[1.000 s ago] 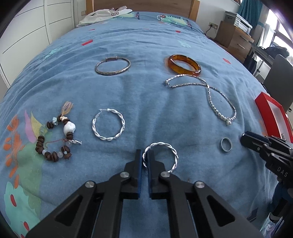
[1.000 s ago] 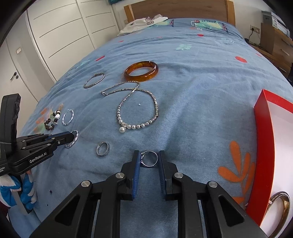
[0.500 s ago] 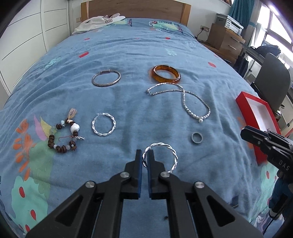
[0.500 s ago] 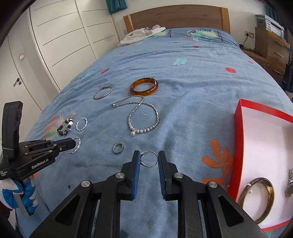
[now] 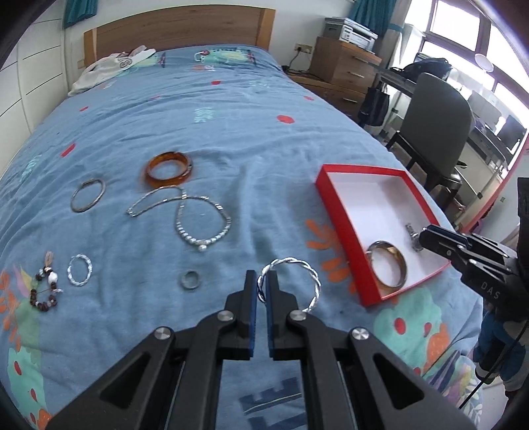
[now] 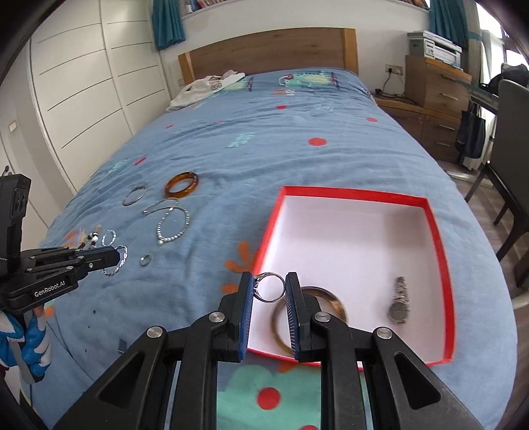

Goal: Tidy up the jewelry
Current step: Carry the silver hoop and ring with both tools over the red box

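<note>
My left gripper [image 5: 261, 284] is shut on a twisted silver hoop [image 5: 297, 274], held above the blue bedspread, left of the red box [image 5: 334, 211]. My right gripper [image 6: 269, 287] is shut on a small silver ring [image 6: 269, 287], held over the red box's [image 6: 443, 264] near left corner. In the box lie a wide bangle [image 6: 327, 297] and a watch [image 6: 399, 302]. On the bed lie an amber bangle [image 5: 168, 168], a thin silver bangle [image 5: 87, 199], a silver necklace [image 5: 185, 215], a second twisted hoop [image 5: 79, 269], a ring [image 5: 190, 280] and a beaded bracelet [image 5: 44, 289].
White clothing [image 5: 112, 66] lies by the wooden headboard [image 5: 178, 26]. A wooden dresser [image 5: 344, 63] and a dark chair [image 5: 436, 132] stand to the right of the bed. White wardrobes [image 6: 72, 99] line the left.
Both grippers rose and moved right toward the red box, carrying the hoop and the ring. The right gripper now hovers over the box's corner.
</note>
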Demonstrator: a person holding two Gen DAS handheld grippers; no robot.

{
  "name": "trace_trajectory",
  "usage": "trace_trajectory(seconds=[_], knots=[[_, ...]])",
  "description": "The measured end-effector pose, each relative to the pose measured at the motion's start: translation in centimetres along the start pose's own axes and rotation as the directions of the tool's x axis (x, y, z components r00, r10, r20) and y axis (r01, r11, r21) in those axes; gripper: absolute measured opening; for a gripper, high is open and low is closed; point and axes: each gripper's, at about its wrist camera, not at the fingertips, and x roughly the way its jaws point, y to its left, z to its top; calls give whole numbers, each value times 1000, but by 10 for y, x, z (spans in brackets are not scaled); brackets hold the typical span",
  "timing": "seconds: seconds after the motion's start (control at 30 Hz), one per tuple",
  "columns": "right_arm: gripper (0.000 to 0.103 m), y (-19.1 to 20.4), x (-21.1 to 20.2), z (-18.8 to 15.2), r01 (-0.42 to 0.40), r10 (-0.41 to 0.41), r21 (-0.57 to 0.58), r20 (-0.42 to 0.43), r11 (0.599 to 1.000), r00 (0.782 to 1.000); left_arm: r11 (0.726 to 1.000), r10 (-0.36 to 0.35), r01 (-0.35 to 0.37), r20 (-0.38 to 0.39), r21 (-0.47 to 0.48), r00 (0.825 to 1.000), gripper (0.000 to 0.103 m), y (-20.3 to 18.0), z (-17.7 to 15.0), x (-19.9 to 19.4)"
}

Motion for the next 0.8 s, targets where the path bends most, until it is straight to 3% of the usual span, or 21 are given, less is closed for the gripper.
trace_trajectory(seconds=[0.2,0.4,0.6,0.8], knots=[[19,-56,1,1,50,-50,9,-26,999,998,996,-57,59,-20,70,998,4,-63,24,26],[19,-96,27,16,45,-45,-9,-70,999,997,992,-65,69,-38,108,997,4,-108,56,67],[19,-120,64,36,-7,-2,-64,-139,998,990,988,-30,43,-89,148,996,4,-132,78,117],[19,-129,95,40,-33,5,-125,-217,992,976,985,8,18,-147,173,989,4,-139,76,155]])
